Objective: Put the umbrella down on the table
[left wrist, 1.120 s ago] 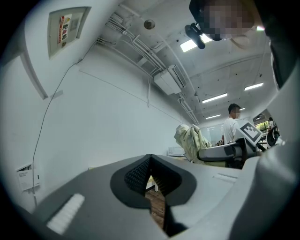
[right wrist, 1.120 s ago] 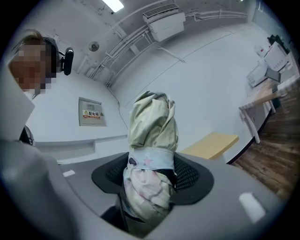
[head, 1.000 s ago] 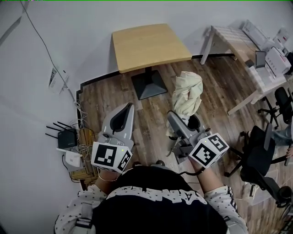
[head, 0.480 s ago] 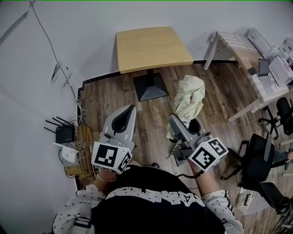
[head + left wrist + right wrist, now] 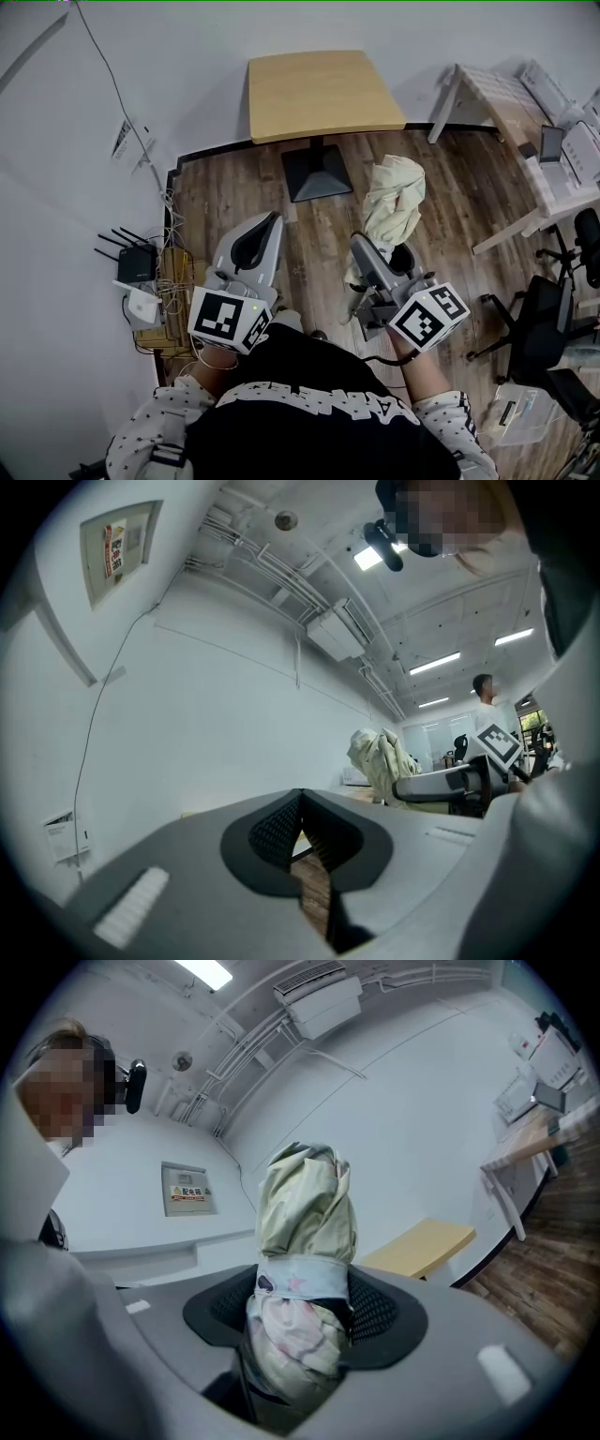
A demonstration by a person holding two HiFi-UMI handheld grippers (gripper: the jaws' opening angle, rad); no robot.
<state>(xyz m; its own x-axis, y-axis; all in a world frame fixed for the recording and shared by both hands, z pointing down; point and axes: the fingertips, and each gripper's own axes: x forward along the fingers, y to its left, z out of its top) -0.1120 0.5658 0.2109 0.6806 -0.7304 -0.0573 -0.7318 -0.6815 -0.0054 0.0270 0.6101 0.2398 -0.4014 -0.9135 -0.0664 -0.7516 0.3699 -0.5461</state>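
Left gripper point(image 5: 270, 223): jaws together, nothing held.
Table point(image 5: 323, 94): well ahead, umbrella not on it.
Right gripper point(image 5: 362, 251): clamped on folded umbrella point(image 5: 394, 192), held upright above the floor.
Progress: placing not yet done; approach and set-down judged left.

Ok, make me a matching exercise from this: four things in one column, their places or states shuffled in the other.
1. umbrella
2. left tongs
3. table
4. router

A. low down beside the wall
B. light wood top on a dark base
C. clamped in the right tongs
D. shut with nothing between

Pairs: 1-C, 2-D, 3-B, 4-A
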